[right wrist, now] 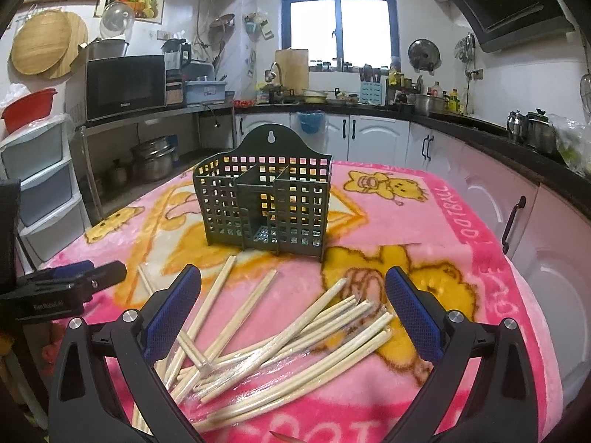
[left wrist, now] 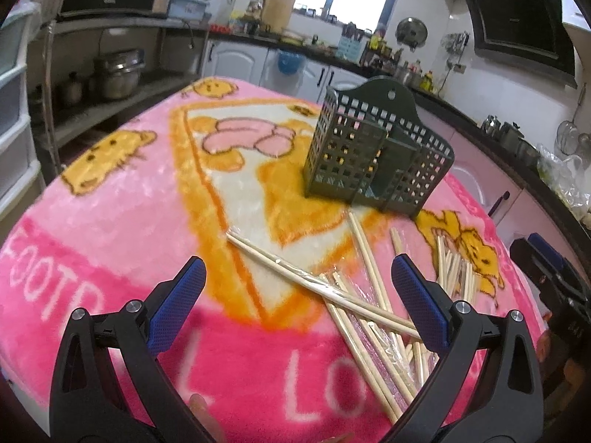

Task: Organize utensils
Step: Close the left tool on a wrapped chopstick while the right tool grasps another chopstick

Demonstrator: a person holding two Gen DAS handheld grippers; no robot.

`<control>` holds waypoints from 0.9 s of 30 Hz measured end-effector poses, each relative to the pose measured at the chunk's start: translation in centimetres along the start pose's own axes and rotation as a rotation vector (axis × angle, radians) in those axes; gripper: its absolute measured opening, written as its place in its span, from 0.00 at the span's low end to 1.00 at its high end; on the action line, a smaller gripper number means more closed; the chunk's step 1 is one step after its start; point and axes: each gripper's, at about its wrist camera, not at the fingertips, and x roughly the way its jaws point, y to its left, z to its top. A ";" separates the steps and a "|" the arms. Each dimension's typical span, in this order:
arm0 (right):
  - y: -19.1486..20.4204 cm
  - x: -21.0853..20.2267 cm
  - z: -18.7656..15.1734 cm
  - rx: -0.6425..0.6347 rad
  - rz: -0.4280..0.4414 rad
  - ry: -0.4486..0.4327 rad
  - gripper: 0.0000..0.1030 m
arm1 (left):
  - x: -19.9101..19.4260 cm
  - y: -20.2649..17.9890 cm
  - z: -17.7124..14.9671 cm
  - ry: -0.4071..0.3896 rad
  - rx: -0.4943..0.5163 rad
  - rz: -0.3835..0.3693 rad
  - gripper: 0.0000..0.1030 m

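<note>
A dark green perforated utensil holder [left wrist: 376, 155] [right wrist: 264, 203] stands upright on a pink blanket [left wrist: 110, 229] [right wrist: 424, 214], and its compartments look empty. Several pale wooden chopsticks [left wrist: 354, 302] [right wrist: 280, 347] lie loose in a scattered pile in front of it, some on clear plastic wrap. My left gripper [left wrist: 299, 277] is open, hovering over the left end of the pile. Over the pile's near side my right gripper [right wrist: 293, 288] is open with nothing between its blue pads. Each gripper shows in the other's view: the right gripper [left wrist: 546, 280] at the far right, the left gripper [right wrist: 74, 280] at the left.
The blanket covers a table in a kitchen. White cabinets [right wrist: 376, 136] and a dark counter with pots run behind and to the right. A microwave [right wrist: 125, 85] and plastic drawers [right wrist: 40, 184] stand to the left.
</note>
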 end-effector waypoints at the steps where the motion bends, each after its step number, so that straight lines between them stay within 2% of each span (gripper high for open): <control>1: -0.2 0.3 0.1 0.003 0.000 0.007 0.94 | 0.4 0.1 0.0 0.016 -0.005 -0.003 0.90; 10: -2.1 3.0 0.9 0.039 0.003 0.107 0.94 | 2.9 0.4 0.6 0.137 -0.016 -0.027 0.90; 15: -3.6 5.6 1.0 0.093 0.052 0.217 0.94 | 4.1 0.5 1.2 0.206 -0.041 -0.079 0.90; 18: -4.1 6.7 1.1 0.105 0.074 0.251 0.92 | 5.0 0.7 1.5 0.244 -0.063 -0.112 0.89; 20: -4.5 7.7 1.2 0.122 0.103 0.290 0.82 | 5.6 0.8 1.5 0.272 -0.074 -0.120 0.85; 22: -4.9 8.8 1.1 0.146 0.131 0.340 0.77 | 6.4 1.1 1.5 0.297 -0.082 -0.105 0.78; 24: -5.3 9.8 1.0 0.168 0.155 0.386 0.72 | 6.7 1.4 1.7 0.311 -0.090 -0.098 0.75; 27: -5.5 11.1 1.0 0.158 0.144 0.428 0.63 | 7.1 1.8 2.1 0.323 -0.106 -0.103 0.73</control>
